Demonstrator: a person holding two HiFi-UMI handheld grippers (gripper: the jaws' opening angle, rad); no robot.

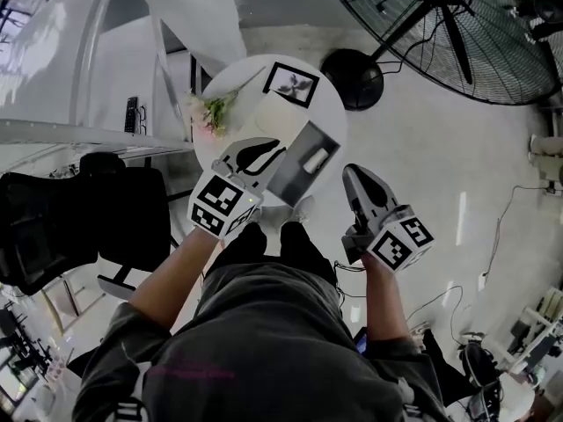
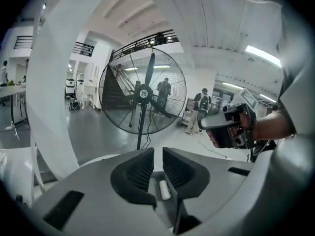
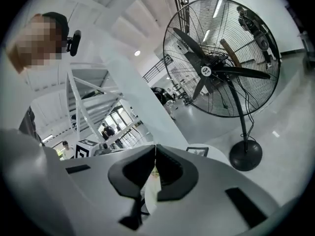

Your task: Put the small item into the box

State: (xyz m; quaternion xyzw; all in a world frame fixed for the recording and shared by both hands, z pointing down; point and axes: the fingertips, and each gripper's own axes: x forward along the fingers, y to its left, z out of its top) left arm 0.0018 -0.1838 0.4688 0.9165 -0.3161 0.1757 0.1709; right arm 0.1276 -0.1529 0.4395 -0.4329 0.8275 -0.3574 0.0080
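Small item (image 1: 318, 158), a white cylinder, lies in the grey box (image 1: 295, 178) at the near right edge of the round white table (image 1: 242, 82), seen here as I look steeply down through the head view. A framed picture (image 1: 291, 83) lies farther off on the table, with flowers (image 1: 211, 111) to its left. My left gripper (image 1: 264, 154) hangs just left of the box. My right gripper (image 1: 356, 178) hangs just right of it, past the table's edge. A big black fan (image 1: 440, 25) stands on the floor at far right, and a black office chair (image 1: 62, 218) sits at near left.

In the left gripper view, the jaws stand narrow, with a slim gap between the pads and nothing pinched in it. Through that gap, lower down, I see the small item resting on the grey bottom of the box. The fan stands beyond, and the right gripper shows at right.

In the right gripper view, the jaws meet at their tips, and I can make out nothing held between them. The fan rises at right and the framed picture shows just beyond the jaws. The left gripper's marker cube (image 3: 86, 149) peeks in at left.
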